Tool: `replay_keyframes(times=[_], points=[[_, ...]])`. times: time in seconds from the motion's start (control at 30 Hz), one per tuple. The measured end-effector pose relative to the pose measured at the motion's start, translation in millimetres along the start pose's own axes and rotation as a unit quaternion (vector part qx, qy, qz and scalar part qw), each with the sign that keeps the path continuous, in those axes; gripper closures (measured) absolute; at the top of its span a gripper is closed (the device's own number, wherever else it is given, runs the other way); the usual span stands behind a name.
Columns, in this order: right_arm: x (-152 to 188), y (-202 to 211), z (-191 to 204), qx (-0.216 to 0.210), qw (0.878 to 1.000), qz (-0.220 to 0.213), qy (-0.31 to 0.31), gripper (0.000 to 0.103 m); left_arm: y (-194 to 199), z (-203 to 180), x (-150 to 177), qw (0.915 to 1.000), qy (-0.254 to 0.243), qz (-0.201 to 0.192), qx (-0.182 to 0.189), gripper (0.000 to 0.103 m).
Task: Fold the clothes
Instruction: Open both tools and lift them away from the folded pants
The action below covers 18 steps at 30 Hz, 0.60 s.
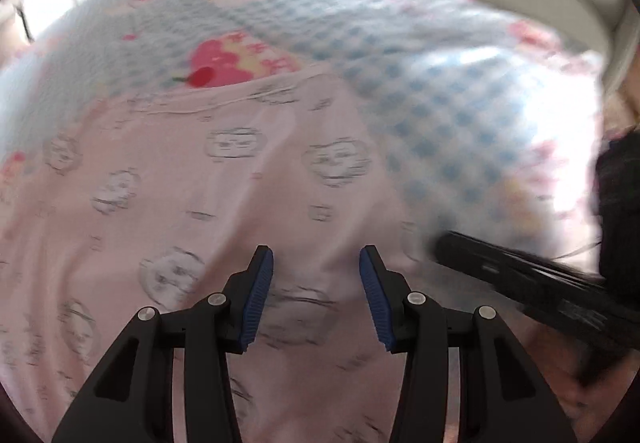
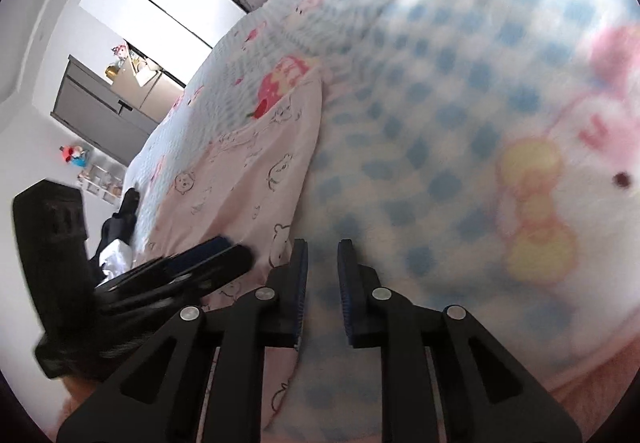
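L gripper point(image 1: 316, 263) wide open over pink garment point(image 1: 224, 179); R gripper point(image 2: 322, 255) narrower gap, empty, only R view shows cabinet point(image 2: 104, 115).

left claw point(image 1: 316, 263): jaws apart, empty, over pink garment point(image 1: 224, 203) | garment: spread on blue-checked bedsheet point(image 1: 440, 95) | right claw point(image 1: 520, 275): blurred, at garment's right edge, state unclear

No legible text, labels, brands or numbers in either view. Pink garment point(image 1: 240, 179): printed outline cartoon faces only, no wording. Blue-check bed cover point(image 2: 420, 115): cartoon character pics, strawberry, bows, no readable lettering. Dark markings on body of other hand-held gripper point(image 1: 576, 309) in left wrist view too blurred to read. Shelf items in background of right wrist view too small to tell.
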State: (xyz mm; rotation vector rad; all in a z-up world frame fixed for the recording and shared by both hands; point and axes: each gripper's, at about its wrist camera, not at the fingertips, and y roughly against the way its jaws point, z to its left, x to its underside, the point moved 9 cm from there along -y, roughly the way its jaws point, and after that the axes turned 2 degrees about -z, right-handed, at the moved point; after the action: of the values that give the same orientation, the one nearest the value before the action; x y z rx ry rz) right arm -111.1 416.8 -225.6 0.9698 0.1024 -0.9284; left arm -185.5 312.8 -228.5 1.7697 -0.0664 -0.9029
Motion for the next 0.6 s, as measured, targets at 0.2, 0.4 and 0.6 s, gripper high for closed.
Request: replay_keyframes(times=[0.2, 0.4, 0.6], points=[[3.3, -9.6, 22.6, -0.002, 0.999, 0.013, 0.052, 0.073, 31.7, 56.8, 4.1, 0.9950, 0.094, -0.035, -0.002, 0.056], [-54.9, -33.3, 33.5, 0.060, 0.992, 0.011, 0.111, 0.071, 31.7, 135.3, -12.0, 0.9902, 0.116, -0.041, -0.065, 0.057], [-75.0, -77.0, 33.9, 0.079, 0.993, 0.042, 0.076, 0.068, 15.7, 205.8, -34.4, 0.9841, 0.122, -0.031, -0.125, 0.056]])
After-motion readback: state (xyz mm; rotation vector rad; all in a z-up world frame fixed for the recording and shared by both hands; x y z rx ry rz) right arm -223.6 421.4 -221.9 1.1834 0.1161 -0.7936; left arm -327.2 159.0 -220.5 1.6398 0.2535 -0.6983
